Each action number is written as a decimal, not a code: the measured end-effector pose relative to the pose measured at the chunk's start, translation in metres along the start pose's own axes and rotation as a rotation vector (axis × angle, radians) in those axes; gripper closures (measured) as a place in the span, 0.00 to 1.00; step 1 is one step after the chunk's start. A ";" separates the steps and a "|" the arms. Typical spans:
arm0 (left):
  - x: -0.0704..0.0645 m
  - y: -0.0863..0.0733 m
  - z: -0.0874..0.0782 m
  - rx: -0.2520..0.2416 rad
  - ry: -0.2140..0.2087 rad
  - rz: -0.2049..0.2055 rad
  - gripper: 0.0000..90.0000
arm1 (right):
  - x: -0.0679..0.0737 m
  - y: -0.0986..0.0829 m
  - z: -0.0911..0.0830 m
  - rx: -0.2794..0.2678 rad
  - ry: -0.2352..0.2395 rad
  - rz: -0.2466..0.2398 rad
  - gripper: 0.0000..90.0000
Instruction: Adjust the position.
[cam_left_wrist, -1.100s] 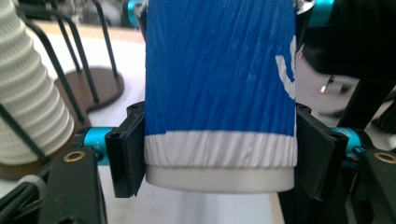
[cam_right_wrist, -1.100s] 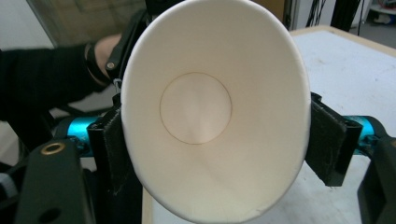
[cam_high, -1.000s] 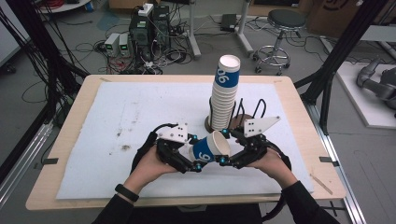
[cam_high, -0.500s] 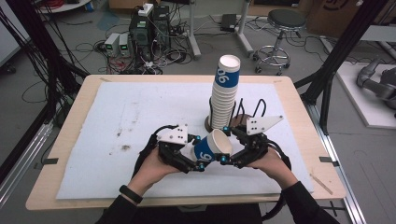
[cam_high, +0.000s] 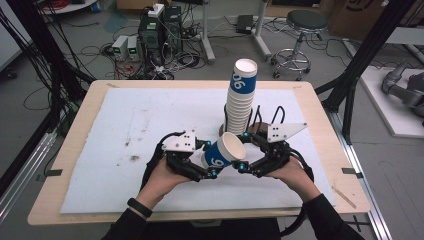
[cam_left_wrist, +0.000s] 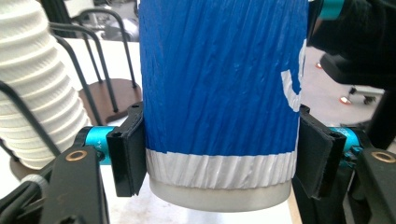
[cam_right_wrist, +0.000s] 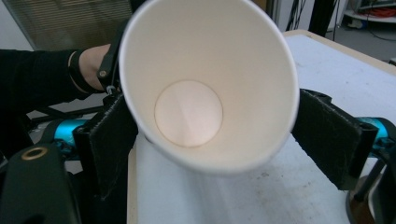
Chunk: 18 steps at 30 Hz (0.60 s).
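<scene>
Paper cup (cam_high: 223, 154) unmoved; left tool (cam_high: 206, 161) stays clamped.

Blue cup (cam_left_wrist: 219, 93) cut off at top edge of left gripper view; rim unseen. Cup stack (cam_left_wrist: 39, 84) cropped at left edge. Forearms cut by bottom edge, high view.
</scene>
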<state>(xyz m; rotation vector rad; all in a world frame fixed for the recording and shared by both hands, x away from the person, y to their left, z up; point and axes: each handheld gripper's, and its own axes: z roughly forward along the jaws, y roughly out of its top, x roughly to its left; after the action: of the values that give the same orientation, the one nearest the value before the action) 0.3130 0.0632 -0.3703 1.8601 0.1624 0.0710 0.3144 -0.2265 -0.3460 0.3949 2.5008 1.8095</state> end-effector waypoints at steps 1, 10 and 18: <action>0.000 0.000 0.000 -0.016 -0.004 -0.005 0.33 | -0.001 -0.001 0.000 -0.008 0.008 0.015 0.17; -0.003 -0.001 0.008 -0.033 -0.037 -0.010 0.33 | 0.003 -0.002 0.008 -0.109 0.088 0.067 0.25; -0.010 0.006 0.015 0.126 0.041 0.058 0.26 | 0.008 0.002 0.010 -0.003 0.034 -0.043 0.28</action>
<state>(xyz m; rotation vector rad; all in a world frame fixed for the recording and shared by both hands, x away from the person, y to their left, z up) 0.3052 0.0457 -0.3684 1.9903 0.1440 0.1422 0.3089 -0.2149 -0.3468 0.3099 2.5074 1.8196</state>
